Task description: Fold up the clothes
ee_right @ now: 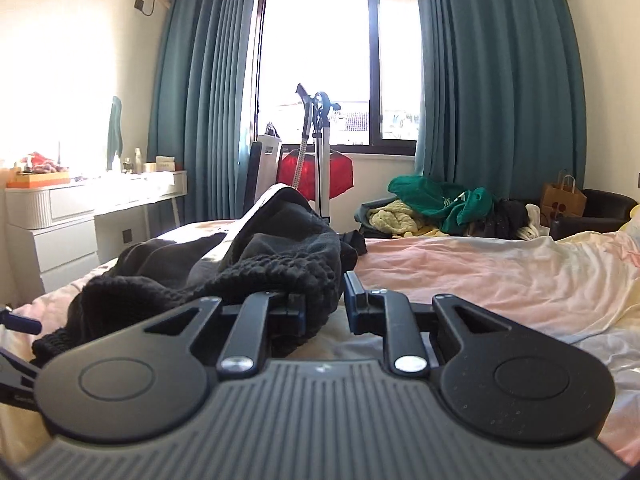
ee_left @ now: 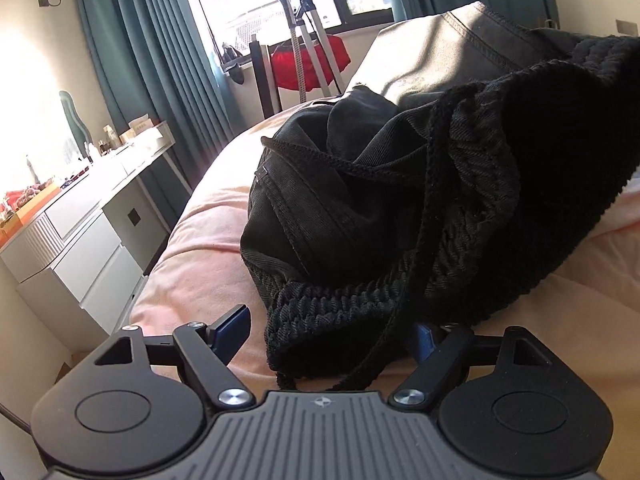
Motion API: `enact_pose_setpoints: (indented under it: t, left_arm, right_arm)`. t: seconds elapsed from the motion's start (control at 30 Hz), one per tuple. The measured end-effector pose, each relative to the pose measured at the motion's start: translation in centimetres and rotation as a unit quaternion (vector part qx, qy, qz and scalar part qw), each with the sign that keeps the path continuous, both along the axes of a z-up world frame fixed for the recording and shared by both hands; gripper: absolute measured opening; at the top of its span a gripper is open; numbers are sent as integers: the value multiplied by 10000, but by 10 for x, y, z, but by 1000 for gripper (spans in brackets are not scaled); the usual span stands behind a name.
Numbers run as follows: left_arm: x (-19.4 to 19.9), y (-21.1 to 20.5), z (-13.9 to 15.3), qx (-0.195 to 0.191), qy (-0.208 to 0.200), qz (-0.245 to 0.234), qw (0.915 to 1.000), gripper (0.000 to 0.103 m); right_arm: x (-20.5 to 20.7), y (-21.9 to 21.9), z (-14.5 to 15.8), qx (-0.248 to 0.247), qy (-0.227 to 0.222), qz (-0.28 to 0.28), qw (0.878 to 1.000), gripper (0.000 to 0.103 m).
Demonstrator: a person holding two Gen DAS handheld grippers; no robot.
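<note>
Here, right gripper clenched on black knit garment, left gripper spread wide around its hem.

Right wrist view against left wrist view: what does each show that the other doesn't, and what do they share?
Only the right wrist view shows the pile of green and yellow clothes, the brown paper bag and the right gripper with black knit between its narrowed jaws.

Only the left wrist view shows the left gripper wide apart around the knit's hem, and the loose cord hanging over it.

Both show the black knit garment, the pink bedsheet, the white dresser, teal curtains and the red item by the window.
</note>
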State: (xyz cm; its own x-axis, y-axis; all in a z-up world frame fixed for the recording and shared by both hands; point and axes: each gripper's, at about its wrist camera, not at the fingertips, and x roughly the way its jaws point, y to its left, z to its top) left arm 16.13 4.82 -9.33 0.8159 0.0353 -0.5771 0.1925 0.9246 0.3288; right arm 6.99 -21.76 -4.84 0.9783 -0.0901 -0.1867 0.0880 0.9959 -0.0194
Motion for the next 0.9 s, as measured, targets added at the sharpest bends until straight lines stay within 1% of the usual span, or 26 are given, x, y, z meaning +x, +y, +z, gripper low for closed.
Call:
enact_pose_setpoints:
  t: [0.07, 0.1, 0.2, 0.23, 0.3, 0.37, 0.47, 0.53, 0.6, 0.7, 0.77, 0.8, 0.9]
  left_arm:
    - [2, 2, 0, -60, 9, 73, 10000, 82]
    - [3, 4, 0, -94, -13, 104, 9999, 82]
    - [4, 6, 1, -59, -56, 155, 9998, 80]
    - [5, 7, 1, -33, -67, 172, 9998, 79]
    - [6, 9, 1, -35, -68, 188, 9998, 76]
    - [6, 13, 0, -104, -50, 198, 9997, 75]
    - [4, 14, 0, -210, -63, 220, 9995, 75]
    - [3, 13, -2, -190, -102, 210, 9995, 75]
    - [2, 9, -5, -113, -153, 203, 9996, 74]
    - [7, 17, -7, -648, 67, 479, 9967, 73]
    - [8, 26, -6, -969, 174, 603, 9933, 73]
    - [8, 27, -6, -1018, 191, 633, 9926, 74]
    - [4, 27, -6, -1022, 185, 686, 9922, 74]
  right_arm:
    - [9, -2, -11, -214, 321, -235, 9990, 21]
    - [15, -6, -17, -255, 555, -359, 9975, 22]
    - [35, -20, -37, 51, 1364, -444, 9896, 23]
    - [39, -20, -42, 26, 1501, -444, 9877, 23]
    - [39, -9, -48, -422, 1424, -430, 9880, 23]
    - [40, 1, -52, -837, 1329, -401, 9868, 23]
    - [35, 12, -50, -1244, 1131, -274, 9854, 22]
    - [36, 14, -49, -1391, 1169, -170, 9832, 24]
    - [38, 9, -48, -1196, 1264, -117, 9847, 25]
    - [39, -4, -45, -594, 1396, -58, 9884, 24]
    - [35, -11, -40, -311, 1386, 9, 9899, 22]
    - [33, -13, -37, -198, 1371, 32, 9904, 19]
    - [24, -21, -29, 202, 1180, 46, 9928, 15]
